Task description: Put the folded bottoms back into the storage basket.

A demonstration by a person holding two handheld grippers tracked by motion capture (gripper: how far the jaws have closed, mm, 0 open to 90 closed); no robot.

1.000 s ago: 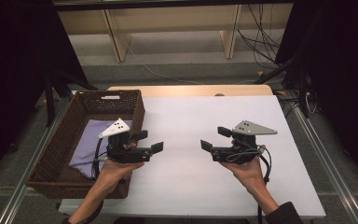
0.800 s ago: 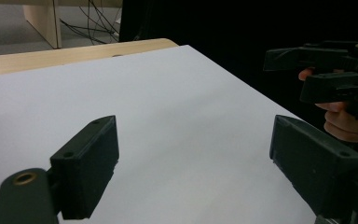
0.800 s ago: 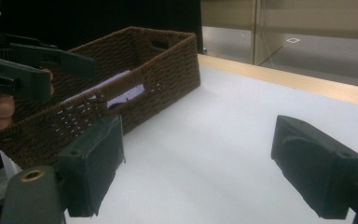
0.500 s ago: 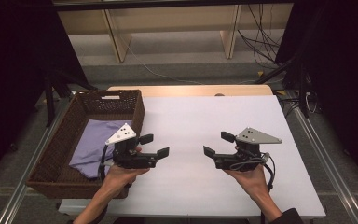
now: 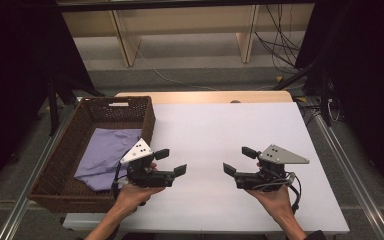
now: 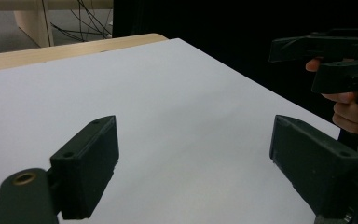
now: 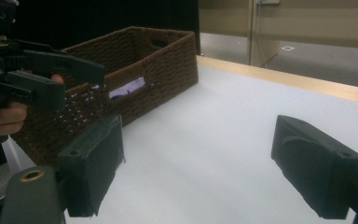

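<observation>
while both jaws stand wide apart, nothing is held by either hand-held gripper.
the left hand-held gripper (image 5: 171, 162) and right hand-held gripper (image 5: 239, 160) are pointed at each other over the white tabletop (image 5: 220, 130); a purple cloth (image 5: 107, 152) is seen lying in the wicker basket (image 5: 60, 167) beside the left one.

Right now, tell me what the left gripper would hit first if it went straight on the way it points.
Probably the right gripper: the left gripper points across the white table toward it, jaws open, nothing between them. Depth is unclear, so it could pass beside it.
</observation>
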